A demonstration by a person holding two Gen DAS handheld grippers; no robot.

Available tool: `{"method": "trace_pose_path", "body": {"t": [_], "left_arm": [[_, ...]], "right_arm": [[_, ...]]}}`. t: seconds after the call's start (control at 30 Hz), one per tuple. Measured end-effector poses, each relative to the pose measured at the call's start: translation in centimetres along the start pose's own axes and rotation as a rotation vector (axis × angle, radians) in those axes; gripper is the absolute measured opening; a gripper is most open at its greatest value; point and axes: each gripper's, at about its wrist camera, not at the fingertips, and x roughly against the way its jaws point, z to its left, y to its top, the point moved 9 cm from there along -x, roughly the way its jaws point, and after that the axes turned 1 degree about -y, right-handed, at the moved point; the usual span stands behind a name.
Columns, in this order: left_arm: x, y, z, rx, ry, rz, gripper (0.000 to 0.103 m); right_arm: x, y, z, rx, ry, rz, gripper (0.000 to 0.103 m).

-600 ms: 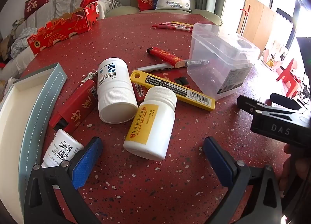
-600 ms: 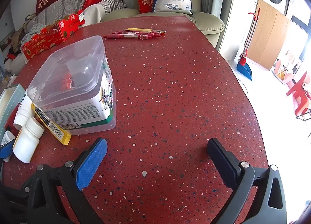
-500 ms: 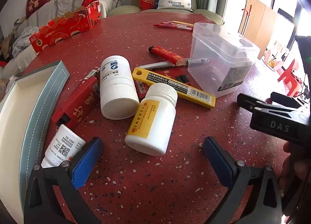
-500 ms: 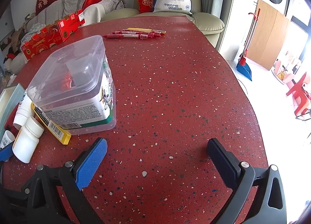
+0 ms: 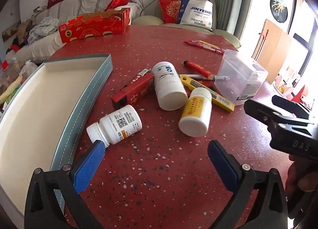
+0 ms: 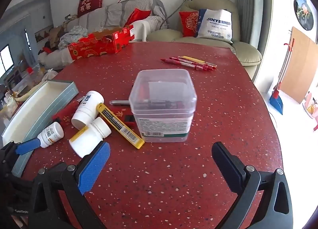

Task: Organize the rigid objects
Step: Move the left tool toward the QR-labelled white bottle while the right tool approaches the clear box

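Note:
Three white pill bottles lie on the red table: a small one [image 5: 117, 124], a large blue-labelled one [image 5: 169, 86] and a yellow-labelled one [image 5: 195, 112]. Beside them lie a red box [image 5: 135, 92], a yellow utility knife [image 5: 206, 93], a red pen [image 5: 198, 68] and an upturned clear plastic container [image 6: 163, 104]. My left gripper [image 5: 155, 165] is open and empty just in front of the bottles; its left fingertip is close to the small bottle's cap. My right gripper [image 6: 161, 165] is open and empty in front of the container.
A grey-edged white tray [image 5: 39, 98] lies at the left. Several red and yellow pens [image 6: 188, 63] and a long red carton [image 6: 101, 43] lie at the table's far side. Sofas stand beyond the table. The table edge curves off on the right.
Both grippers have pulled back and up from the table, so more of it shows. The right view has swung left onto the container. Nothing was grasped.

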Motion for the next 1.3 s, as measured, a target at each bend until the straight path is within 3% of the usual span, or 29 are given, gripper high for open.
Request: {"method": "trace_pose_path", "body": {"t": [0.1, 0.3, 0.43, 0.63, 0.9, 1.3], "left_arm": [[-0.8, 0.6, 0.6, 0.002, -0.001, 0.019, 0.103], [-2.2, 1.4, 0.3, -0.088, -0.011, 0.031, 0.103], [-3.3, 1.3, 0.2, -0.142, 0.029, 0.073, 0.103], [-3.3, 0.9, -0.1, -0.126, -0.013, 0.081, 0.103], [-3.3, 0.9, -0.1, -0.125, -0.015, 0.081, 0.103], [-3.3, 0.9, -0.1, -0.125, -0.016, 0.080, 0.103]], "right_arm": [[-0.9, 0.2, 0.4, 0.022, -0.036, -0.013, 0.103], [-1.5, 0.5, -0.2, -0.033, -0.037, -0.034, 0.103], [-2.5, 0.3, 0.1, -0.021, -0.037, 0.014, 0.103], [-3.2, -0.1, 0.3, -0.002, -0.052, 0.046, 0.103], [-4.6, -0.8, -1.4, -0.122, -0.011, 0.119, 0.103], [-4.5, -1.1, -1.0, -0.069, -0.070, 0.127, 0.103]]}}
